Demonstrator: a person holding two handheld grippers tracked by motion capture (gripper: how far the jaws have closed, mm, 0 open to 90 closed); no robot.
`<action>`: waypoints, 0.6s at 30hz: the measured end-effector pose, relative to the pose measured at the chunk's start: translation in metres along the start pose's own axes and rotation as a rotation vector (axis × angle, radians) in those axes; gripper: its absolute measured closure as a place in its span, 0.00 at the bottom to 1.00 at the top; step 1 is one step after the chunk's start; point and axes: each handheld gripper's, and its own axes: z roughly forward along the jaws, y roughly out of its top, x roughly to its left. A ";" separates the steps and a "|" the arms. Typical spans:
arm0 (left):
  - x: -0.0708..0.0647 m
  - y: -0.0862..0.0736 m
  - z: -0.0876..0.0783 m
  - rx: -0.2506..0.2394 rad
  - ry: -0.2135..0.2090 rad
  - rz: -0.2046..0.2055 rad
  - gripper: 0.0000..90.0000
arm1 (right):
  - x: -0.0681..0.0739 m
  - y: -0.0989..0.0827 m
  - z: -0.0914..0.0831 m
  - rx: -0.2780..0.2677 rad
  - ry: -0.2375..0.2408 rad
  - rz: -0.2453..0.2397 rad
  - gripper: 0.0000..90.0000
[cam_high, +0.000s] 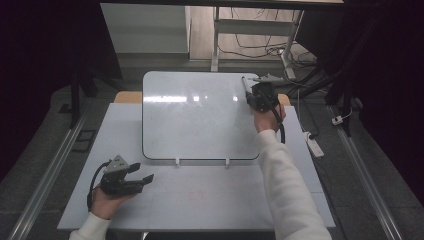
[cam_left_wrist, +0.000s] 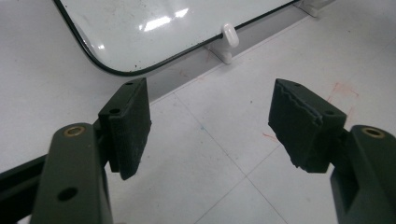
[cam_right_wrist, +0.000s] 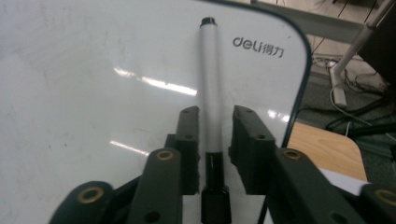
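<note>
A white marker (cam_high: 245, 88) with a black cap lies on the whiteboard (cam_high: 195, 120) near its far right corner. My right gripper (cam_high: 249, 98) straddles the marker (cam_right_wrist: 211, 93): the jaws stand on either side of its barrel, a narrow gap shows beside it, and the pads do not press. It rests on the glossy board (cam_right_wrist: 93, 70), cap end toward the camera. My left gripper (cam_high: 144, 172) hovers open over the white table (cam_high: 210, 195) at the front left. Nothing lies between its pads (cam_left_wrist: 210, 100), and the board's near corner (cam_left_wrist: 154, 28) is just beyond them.
Two white clips (cam_high: 176, 161) (cam_left_wrist: 229, 39) stick out from the board's front edge. Faint red marks (cam_left_wrist: 343, 91) stain the table. A wooden tabletop corner (cam_right_wrist: 322, 149) shows past the board's right side. A power strip (cam_high: 314, 145) and cables lie on the floor at the right.
</note>
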 end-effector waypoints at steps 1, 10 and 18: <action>0.000 0.000 0.000 -0.001 0.001 -0.001 0.34 | -0.001 -0.001 -0.003 -0.014 0.005 0.002 0.74; 0.001 0.000 -0.001 -0.005 0.006 -0.004 0.34 | -0.018 -0.039 -0.037 -0.106 0.130 0.033 0.61; 0.002 0.000 -0.001 -0.012 0.000 -0.005 0.34 | -0.035 -0.115 -0.084 -0.176 0.302 0.006 0.57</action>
